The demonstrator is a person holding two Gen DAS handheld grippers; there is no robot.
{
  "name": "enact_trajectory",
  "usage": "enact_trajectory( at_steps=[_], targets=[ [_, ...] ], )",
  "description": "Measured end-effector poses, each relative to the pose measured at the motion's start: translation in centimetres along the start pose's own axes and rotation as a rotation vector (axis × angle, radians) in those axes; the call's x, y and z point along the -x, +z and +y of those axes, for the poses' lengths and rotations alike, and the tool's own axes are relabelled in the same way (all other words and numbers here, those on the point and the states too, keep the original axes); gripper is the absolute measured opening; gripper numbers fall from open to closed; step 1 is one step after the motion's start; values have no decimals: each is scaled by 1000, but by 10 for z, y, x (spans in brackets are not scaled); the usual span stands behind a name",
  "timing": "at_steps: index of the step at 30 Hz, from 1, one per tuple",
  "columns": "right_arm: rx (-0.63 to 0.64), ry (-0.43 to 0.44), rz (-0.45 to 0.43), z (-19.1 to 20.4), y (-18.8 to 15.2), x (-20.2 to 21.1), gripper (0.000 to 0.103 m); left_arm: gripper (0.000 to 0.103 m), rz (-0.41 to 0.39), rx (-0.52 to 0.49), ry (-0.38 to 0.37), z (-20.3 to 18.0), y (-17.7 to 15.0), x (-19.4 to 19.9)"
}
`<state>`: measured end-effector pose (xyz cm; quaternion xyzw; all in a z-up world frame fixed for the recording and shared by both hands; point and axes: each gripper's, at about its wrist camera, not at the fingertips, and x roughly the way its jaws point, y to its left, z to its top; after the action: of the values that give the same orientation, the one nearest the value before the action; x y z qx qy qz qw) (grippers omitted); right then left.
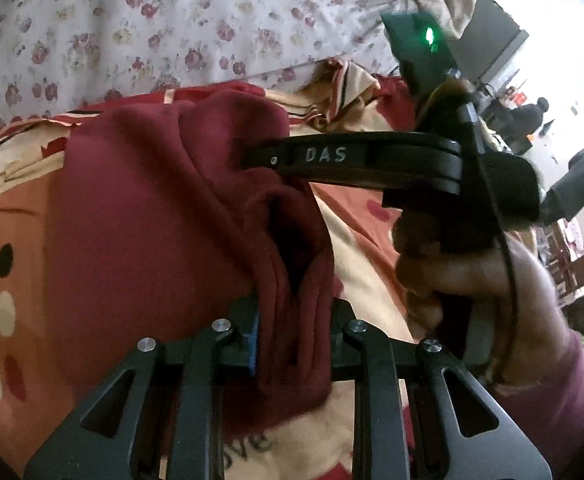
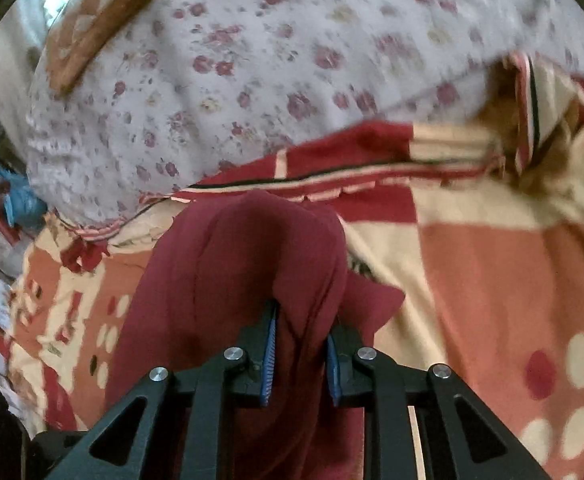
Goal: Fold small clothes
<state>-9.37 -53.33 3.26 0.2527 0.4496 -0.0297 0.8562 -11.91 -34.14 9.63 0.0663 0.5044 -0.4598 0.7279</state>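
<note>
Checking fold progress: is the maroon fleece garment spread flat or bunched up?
Bunched: the maroon fleece garment hangs in thick folds, pinched in both the left gripper and right gripper, above the patterned bedspread.

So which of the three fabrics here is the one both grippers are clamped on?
The plain maroon garment, bunched between the left gripper and right gripper. The floral sheet and orange patterned blanket lie underneath, ungripped.
</note>
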Motion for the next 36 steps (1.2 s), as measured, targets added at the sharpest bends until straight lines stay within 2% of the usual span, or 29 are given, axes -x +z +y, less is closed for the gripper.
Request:
enact_trajectory(
  at_steps=[1, 2, 3, 5, 6, 8, 10, 13, 14, 16, 18, 21, 25, 28, 29, 31, 33, 34, 35, 36],
  targets=[
    [-27, 19, -9, -4, -1, 5, 27, 34, 0, -17, -19, 0, -4, 12],
    [-41, 14, -24, -7, -1, 14, 34, 45, -9, -34, -28, -1, -8, 27],
    [-35, -10, -39, -7, -2, 23, 36, 55, -24, -45, -29, -1, -12, 39],
    [-1, -37, -74, -5, -7, 46, 37, 64, -95, -81, -27, 0, -24, 69],
    [10, -35, -84, -2, -9, 52, 37, 65, -137, -101, 3, 4, -30, 84],
    [51, -8, -101, 10, -17, 70, 45, 65, -183, -126, 98, 12, -39, 98],
    [110, 13, -113, 29, -27, 81, 48, 65, -198, -132, 182, 20, -43, 98],
    [217, 45, -102, 59, -45, 81, 48, 65, -163, -90, 256, 36, -43, 79],
    [254, 28, -100, 66, -52, 79, 48, 65, -150, -85, 258, 42, -43, 68],
    [316, -96, -67, 69, -67, 63, 46, 65, -99, -77, 274, 50, -50, 48],
    [313, -187, 26, 54, -85, 39, 44, 65, -57, -53, 271, 61, -57, 31],
    [193, -96, 53, 27, -97, 42, 44, 65, -60, -9, 235, 72, -66, 28],
    [103, 9, -18, 13, -90, 81, 47, 65, -86, 4, 202, 76, -70, 35],
    [52, 7, -103, 11, -71, 97, 56, 65, -101, 0, 202, 74, -67, 37],
    [35, -10, -112, 10, -63, 95, 61, 65, -98, -2, 202, 73, -67, 36],
    [-14, -19, -120, 5, -46, 79, 63, 65, -96, -4, 200, 72, -66, 33],
    [-91, 30, -72, -1, -30, 49, 63, 65, -95, -5, 198, 73, -67, 32],
    [-96, 41, -48, 2, -26, 39, 50, 65, -94, -7, 197, 72, -67, 31],
    [-67, 23, -34, 8, -25, 30, 29, 65, -94, -8, 197, 73, -66, 31],
    [-25, -19, -45, 13, -24, 27, 27, 65, -95, -8, 194, 73, -66, 32]
  ],
)
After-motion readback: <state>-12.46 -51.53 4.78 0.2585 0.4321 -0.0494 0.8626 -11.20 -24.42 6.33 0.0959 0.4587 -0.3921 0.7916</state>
